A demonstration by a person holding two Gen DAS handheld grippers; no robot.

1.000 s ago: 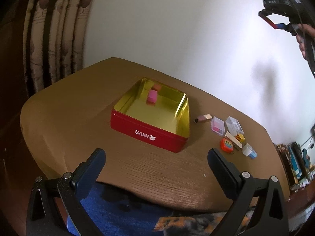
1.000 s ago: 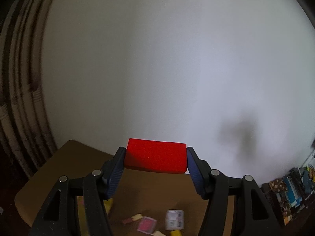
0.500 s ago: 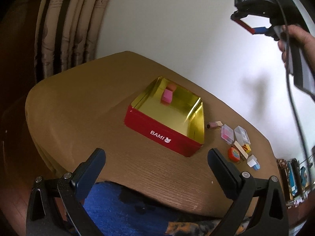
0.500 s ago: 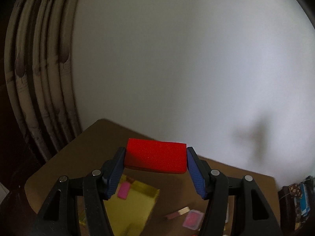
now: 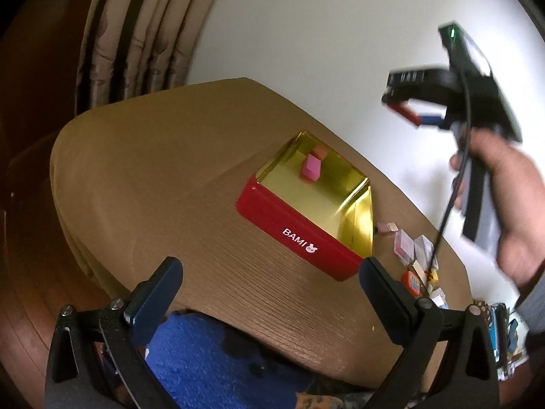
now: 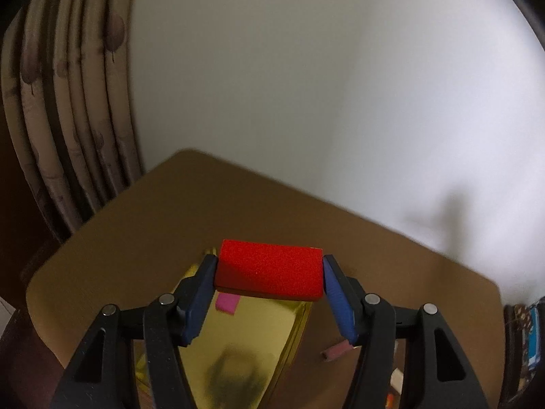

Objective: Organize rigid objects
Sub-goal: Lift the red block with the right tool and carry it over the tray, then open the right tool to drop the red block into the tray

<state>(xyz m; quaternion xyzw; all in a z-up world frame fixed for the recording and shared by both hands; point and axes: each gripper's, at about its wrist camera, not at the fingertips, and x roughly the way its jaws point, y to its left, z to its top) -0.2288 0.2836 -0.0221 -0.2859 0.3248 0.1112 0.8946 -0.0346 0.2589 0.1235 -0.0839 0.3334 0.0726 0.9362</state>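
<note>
The right gripper clamps a red block above the tin below it, likely for dropping in; the left gripper gapes empty.

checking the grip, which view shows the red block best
Right wrist: the red block fills the centre, clamped between the right tool's pads. Left wrist shows it small, blurred and edge-on.

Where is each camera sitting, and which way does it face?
Left wrist: on the empty, open left tongs, angled down at the red tin; the person's right hand shows.
Right wrist: on the right tongs, gripping a red block above the tin.
Shared: tin, pink block, table, curtain.
</note>
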